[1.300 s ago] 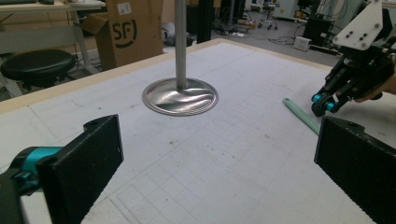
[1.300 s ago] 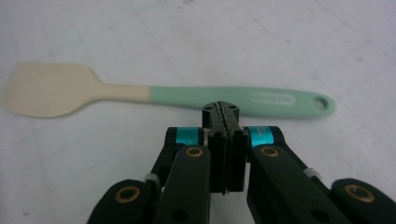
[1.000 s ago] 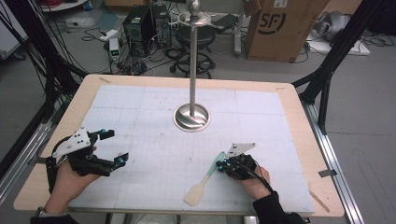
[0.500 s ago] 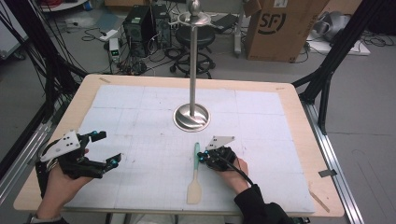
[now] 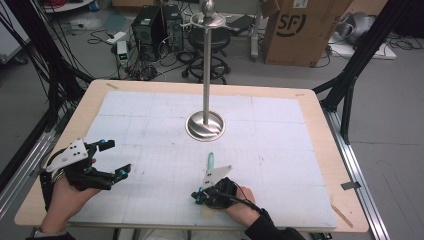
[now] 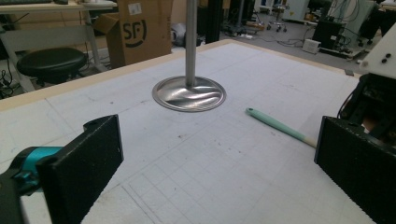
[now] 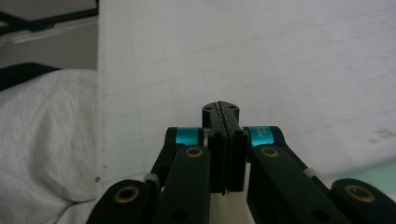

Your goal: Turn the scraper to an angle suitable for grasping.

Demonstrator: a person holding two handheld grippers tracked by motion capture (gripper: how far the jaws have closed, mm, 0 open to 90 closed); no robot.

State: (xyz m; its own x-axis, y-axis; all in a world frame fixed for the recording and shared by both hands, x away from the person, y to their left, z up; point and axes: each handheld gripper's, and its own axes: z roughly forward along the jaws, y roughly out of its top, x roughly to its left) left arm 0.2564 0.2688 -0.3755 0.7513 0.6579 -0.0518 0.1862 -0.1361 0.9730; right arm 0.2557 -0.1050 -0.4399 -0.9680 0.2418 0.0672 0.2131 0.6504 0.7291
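A spatula lies on the white mat, its mint-green handle [image 5: 210, 160] pointing at the metal stand [image 5: 205, 125]. Its blade end is hidden under my right gripper [image 5: 196, 196], which lies across it near the front edge and points left. In the right gripper view the right gripper [image 7: 225, 116] is shut, pad against pad, with nothing between. My left gripper [image 5: 117, 157] is held wide open at the front left, empty. In the left gripper view the left gripper [image 6: 224, 158] frames the stand's base [image 6: 189, 93] and the spatula handle [image 6: 275, 125].
The stand's tall pole rises to a hooked top [image 5: 207, 17] at the mat's centre back. A thin wooden strip [image 5: 342, 215] lies at the front right corner. Behind the table are a cardboard box [image 5: 300, 30], a stool and a computer on the floor.
My right gripper slid left and toward the front edge, ending over the spatula's blade. The spatula swung from slanted to pointing straight at the stand. The left gripper barely moved.
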